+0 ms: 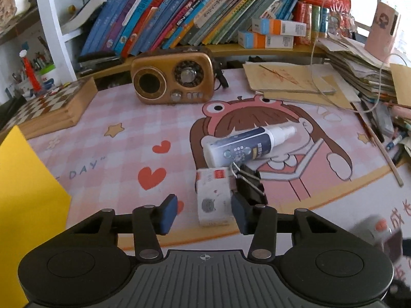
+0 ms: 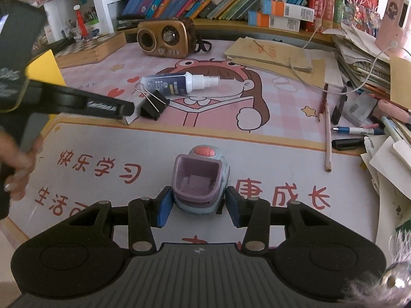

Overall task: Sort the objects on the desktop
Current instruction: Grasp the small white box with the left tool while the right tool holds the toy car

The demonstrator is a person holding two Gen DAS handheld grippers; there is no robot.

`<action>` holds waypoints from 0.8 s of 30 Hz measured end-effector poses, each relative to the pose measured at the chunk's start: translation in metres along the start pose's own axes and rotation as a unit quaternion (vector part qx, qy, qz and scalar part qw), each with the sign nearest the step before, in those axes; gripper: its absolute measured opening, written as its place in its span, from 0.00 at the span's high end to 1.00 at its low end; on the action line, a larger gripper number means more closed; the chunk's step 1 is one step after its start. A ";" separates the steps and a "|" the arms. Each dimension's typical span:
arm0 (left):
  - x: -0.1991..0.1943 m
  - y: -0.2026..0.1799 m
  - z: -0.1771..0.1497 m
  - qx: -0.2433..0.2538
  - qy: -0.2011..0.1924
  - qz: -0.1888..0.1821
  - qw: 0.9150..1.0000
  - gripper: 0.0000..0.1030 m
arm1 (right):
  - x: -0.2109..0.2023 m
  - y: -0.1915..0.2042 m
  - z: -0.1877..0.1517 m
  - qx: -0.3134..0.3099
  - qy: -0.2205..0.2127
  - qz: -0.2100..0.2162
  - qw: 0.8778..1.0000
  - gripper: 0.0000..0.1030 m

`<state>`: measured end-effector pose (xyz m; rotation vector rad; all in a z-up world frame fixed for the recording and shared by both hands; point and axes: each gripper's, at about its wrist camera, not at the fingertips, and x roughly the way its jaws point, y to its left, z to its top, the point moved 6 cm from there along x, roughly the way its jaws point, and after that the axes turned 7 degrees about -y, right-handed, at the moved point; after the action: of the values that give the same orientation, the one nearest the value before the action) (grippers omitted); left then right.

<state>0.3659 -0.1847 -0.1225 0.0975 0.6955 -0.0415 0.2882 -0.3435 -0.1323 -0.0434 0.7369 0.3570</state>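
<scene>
1. Far left of the table there's a yellow sheet (image 1: 23, 205) and behind it a wooden chessboard box (image 1: 48, 105), with a pen cup (image 1: 47, 75) up against the white shelf frame

2. Next over, a gold retro radio (image 1: 172, 74) sits at the back under a packed row of books (image 1: 179, 10)

3. The left tongs (image 1: 204, 211) are down over the small white box (image 1: 214, 196) on the cartoon desk mat (image 1: 115, 138). The box sits between the blue pads, closer to the right one, with a clear gap on the left, so the tongs are apart and not pinching it. In the right wrist view most of that box is hidden behind the tongs' arm, only a corner shows

4. Touching the box on its right is a black binder clip (image 1: 250, 187), and just behind both lies a white spray bottle (image 1: 246, 145) on its side, nozzle pointing right

5. The right tongs (image 2: 197, 205) are clamped on a little purple and grey pencil sharpener (image 2: 199, 179) with a red button on top, sitting on the front part of the mat with the red characters

6. Right side is a mess: brown envelopes (image 2: 269, 51), loose pens and pencils (image 2: 341, 125), a white cable (image 2: 359, 82) and a tall paper stack (image 2: 359, 59)
</scene>
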 end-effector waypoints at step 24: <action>0.022 0.005 -0.002 -0.048 0.011 0.011 0.999 0.70 | 0.020 0.004 0.009 -0.018 0.000 -0.015 1.000 0.42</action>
<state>0.3816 -0.1796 -0.1375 0.0143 0.7166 0.0143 0.3061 -0.3329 -0.1385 -0.0875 0.7290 0.3412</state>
